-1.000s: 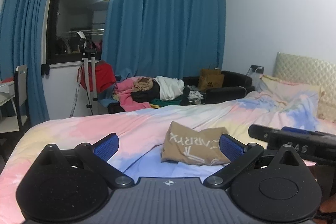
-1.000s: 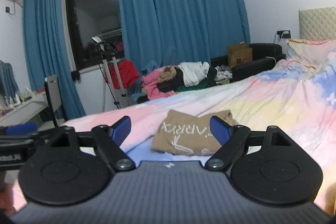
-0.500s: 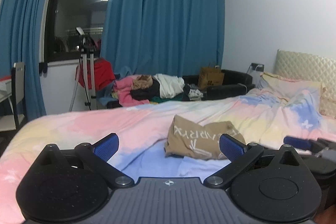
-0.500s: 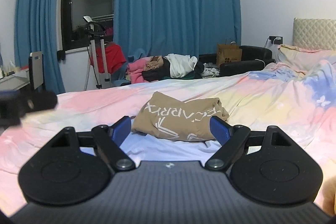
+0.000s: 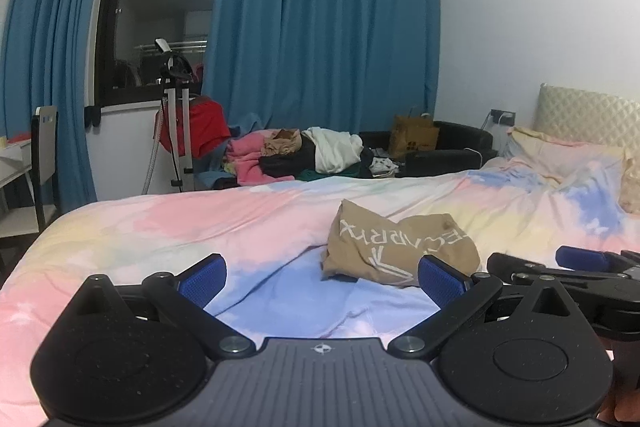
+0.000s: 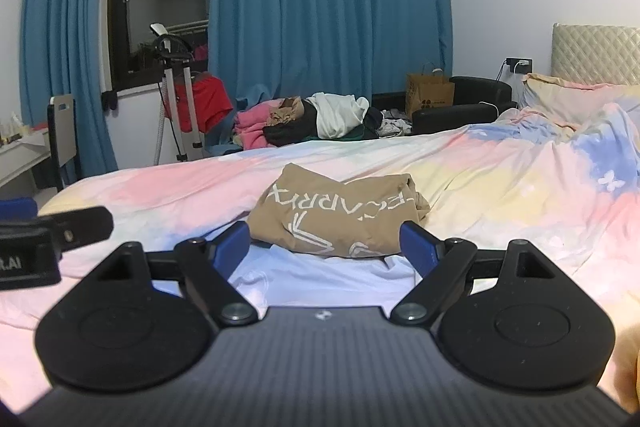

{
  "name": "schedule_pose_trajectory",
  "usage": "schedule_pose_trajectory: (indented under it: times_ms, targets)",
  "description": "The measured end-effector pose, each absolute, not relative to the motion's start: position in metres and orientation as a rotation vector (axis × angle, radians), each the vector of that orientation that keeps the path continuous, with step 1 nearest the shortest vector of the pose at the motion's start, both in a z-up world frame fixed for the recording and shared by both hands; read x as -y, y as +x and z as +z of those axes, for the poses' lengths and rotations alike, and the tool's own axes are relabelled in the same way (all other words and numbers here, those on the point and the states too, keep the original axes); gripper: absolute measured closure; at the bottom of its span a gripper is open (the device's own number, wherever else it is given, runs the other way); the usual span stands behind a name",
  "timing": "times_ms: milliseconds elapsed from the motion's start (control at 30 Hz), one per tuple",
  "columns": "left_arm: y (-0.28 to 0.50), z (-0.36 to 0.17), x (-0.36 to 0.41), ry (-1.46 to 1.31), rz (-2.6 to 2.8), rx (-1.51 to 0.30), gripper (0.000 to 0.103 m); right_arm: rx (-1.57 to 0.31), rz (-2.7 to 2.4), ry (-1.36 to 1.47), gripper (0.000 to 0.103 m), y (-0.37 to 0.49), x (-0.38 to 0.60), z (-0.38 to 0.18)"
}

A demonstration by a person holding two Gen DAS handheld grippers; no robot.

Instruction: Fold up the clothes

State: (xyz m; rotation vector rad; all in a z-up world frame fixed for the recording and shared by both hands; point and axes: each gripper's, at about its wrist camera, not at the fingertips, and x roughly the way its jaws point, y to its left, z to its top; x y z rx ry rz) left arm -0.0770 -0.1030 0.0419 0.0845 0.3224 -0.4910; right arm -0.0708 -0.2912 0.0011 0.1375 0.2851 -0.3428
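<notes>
My left gripper (image 5: 322, 277) hangs with jaws spread wide, gripping nothing; my right gripper (image 6: 324, 241) is likewise wide apart and empty. The tan folded garment (image 6: 340, 217) with white lettering lies on the pastel bedspread (image 5: 208, 223), just beyond my right fingertips (image 6: 414, 241), slightly right of my left.

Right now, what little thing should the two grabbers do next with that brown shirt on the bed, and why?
Probably ease both forward toward the brown shirt. The left gripper and right gripper are both open and hold nothing, and the shirt lies crumpled on the bedspread just ahead, untouched. It must be gripped before any folding.
</notes>
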Motion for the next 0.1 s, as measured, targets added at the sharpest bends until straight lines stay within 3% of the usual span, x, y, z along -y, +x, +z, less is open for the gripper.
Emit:
schedule_pose_trajectory:
  times_ms: [100]
  targets:
    - [-0.0816, 0.0394, 0.1063, 0.117, -0.48, -0.32, 0.0, -0.283, -0.343, 0.136, 0.019, -0.0712, 0.2902, 0.0027]
